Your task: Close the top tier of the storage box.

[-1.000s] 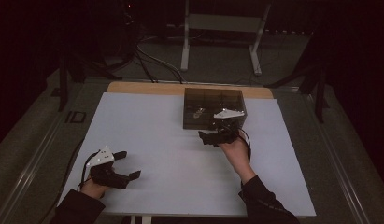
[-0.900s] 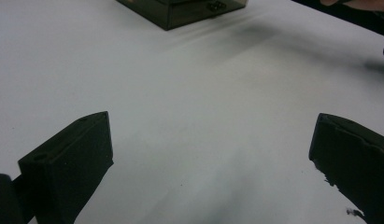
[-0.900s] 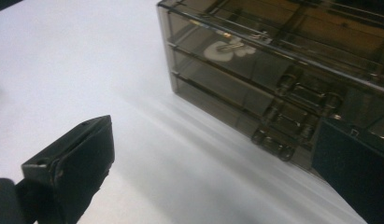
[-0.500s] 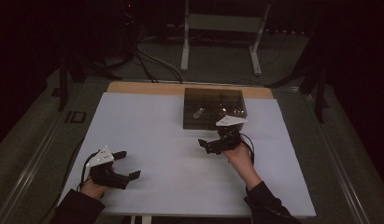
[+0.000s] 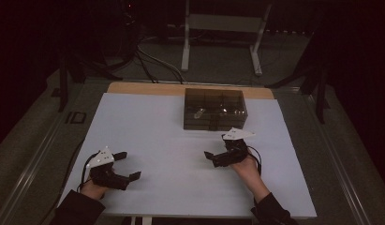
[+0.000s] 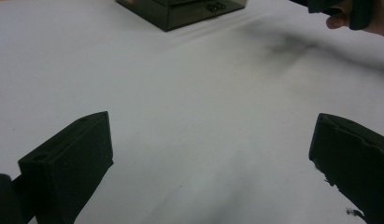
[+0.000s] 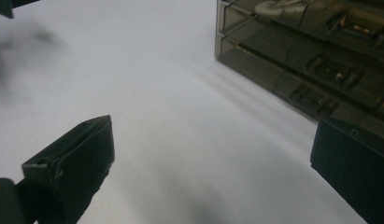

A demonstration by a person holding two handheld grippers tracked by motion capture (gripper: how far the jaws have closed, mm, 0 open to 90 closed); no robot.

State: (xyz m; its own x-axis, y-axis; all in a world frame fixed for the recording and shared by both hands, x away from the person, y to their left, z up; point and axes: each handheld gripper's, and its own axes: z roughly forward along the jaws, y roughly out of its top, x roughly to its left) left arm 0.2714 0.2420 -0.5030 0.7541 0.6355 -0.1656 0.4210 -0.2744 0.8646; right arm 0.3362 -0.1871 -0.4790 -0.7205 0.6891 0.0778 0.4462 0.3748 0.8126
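Observation:
A dark see-through drawer box (image 5: 214,108) stands at the far middle of the white table (image 5: 152,122), with small items dimly visible inside. My right gripper (image 5: 217,148) hovers just in front of the box, open and holding nothing. In the right gripper view the box (image 7: 311,46) fills the upper right, its drawer fronts shut, and the gripper (image 7: 213,158) has its jaws wide apart. My left gripper (image 5: 129,165) is near the front left of the table, open and empty. In the left gripper view the gripper (image 6: 213,154) faces bare table, with the box (image 6: 180,9) far off.
A wooden strip (image 5: 143,88) runs along the table's far edge. Beyond it are cables (image 5: 148,56) on the floor and a metal stand (image 5: 223,28). The other hand (image 6: 353,16) shows at the top right of the left gripper view.
My right gripper has drawn back from the box toward the person and a little left. The left gripper has stayed where it was.

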